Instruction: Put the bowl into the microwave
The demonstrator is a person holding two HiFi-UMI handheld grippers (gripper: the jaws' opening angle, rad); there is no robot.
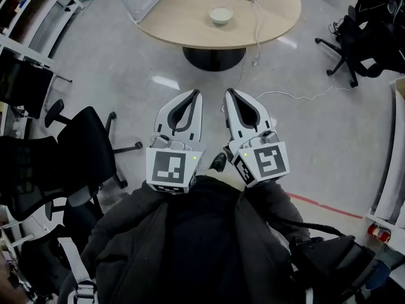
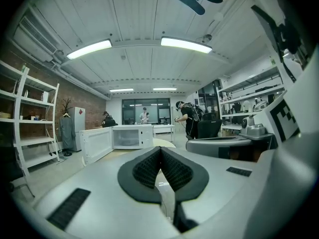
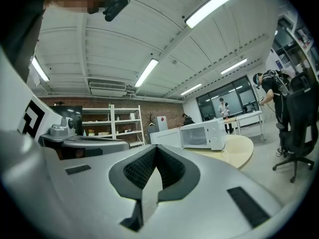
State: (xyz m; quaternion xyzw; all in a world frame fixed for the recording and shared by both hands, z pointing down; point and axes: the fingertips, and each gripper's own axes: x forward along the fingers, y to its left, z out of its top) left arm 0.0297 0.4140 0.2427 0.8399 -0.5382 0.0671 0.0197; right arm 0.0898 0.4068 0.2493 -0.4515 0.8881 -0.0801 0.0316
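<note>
Bowl (image 1: pixel 221 14) well ahead on the tabletop (image 1: pixel 183 21) — your right gripper (image 1: pixel 229 94) slightly nearer than left gripper (image 1: pixel 196 94); both sets of jaws pressed together, empty

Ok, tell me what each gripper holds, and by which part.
Nothing is held. The left gripper and right gripper are both shut and empty; the bowl sits untouched on the table.

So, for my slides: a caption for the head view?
Left gripper and right gripper, shut and empty, face the bowl on the table.
</note>
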